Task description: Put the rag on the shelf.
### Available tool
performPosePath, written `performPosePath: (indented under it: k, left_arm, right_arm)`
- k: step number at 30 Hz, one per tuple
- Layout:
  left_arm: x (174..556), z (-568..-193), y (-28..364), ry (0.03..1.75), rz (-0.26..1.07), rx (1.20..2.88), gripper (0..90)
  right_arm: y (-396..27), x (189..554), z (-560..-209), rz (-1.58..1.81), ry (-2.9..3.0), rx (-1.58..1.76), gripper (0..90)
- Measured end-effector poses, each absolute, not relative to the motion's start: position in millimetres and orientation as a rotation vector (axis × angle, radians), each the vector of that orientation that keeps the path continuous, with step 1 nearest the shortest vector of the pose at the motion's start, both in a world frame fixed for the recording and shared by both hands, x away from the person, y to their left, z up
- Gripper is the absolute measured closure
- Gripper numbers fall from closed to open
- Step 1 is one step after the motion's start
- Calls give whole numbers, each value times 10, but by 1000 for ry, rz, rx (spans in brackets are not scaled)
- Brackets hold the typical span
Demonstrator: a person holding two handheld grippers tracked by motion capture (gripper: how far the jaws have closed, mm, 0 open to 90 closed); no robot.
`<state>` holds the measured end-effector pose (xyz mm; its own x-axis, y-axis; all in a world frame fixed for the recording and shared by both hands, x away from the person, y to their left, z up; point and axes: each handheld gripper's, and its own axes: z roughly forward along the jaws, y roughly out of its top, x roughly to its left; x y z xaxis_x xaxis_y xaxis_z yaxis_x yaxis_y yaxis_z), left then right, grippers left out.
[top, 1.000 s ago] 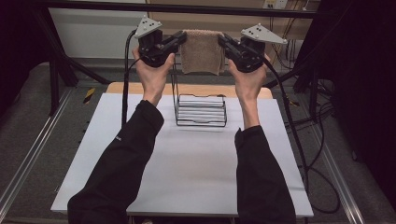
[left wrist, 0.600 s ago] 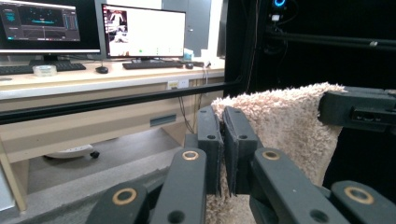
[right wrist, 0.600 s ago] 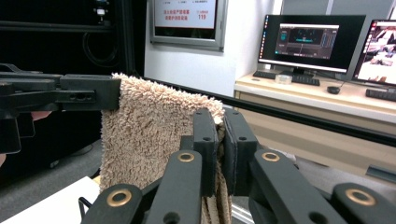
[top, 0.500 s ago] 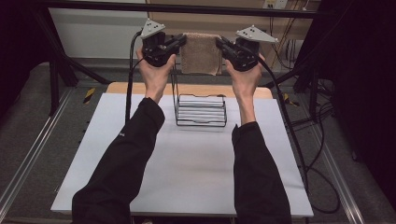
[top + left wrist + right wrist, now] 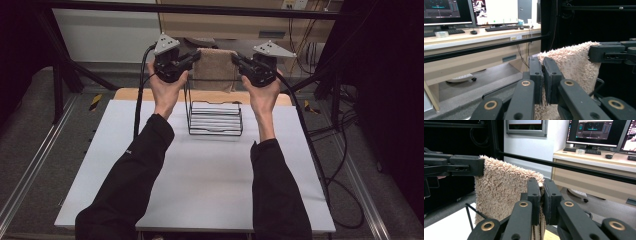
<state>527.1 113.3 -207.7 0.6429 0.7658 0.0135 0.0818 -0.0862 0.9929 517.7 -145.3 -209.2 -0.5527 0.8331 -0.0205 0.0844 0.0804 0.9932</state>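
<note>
A beige fluffy towel (image 5: 215, 69) hangs stretched between my two grippers, above the back of a black wire rack (image 5: 215, 119) on the white table (image 5: 200, 180). My left gripper (image 5: 196, 55) is shut on the towel's upper left corner, and my right gripper (image 5: 235, 58) is shut on its upper right corner. In the left gripper view the jaws (image 5: 542, 62) pinch the towel's (image 5: 571, 62) edge, with the other gripper (image 5: 611, 53) beyond it. In the right gripper view the jaws (image 5: 541, 183) clamp the towel (image 5: 499, 190), and the other gripper (image 5: 459, 166) holds its far corner.
The rack has a tall wire upright (image 5: 187, 105) on its left side. A wooden board (image 5: 135, 94) lies along the table's far edge. Black frame bars (image 5: 200, 8) cross behind, with a desk and monitors (image 5: 596, 130) further back. Cables (image 5: 320, 150) trail along the table's right side.
Both hands have sunk together with the towel still stretched between them, bringing it lower towards the wire rack. The jaws have stayed shut on its corners.
</note>
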Motion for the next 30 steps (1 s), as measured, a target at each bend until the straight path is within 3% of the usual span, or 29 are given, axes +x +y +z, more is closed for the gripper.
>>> performPosePath:
  k: [30]
  left_arm:
    - [5078, -2260, 1187, 693, 594, 1646, 852]
  right_arm:
    - [-1493, 4971, -2244, 1484, 1813, 840, 846]
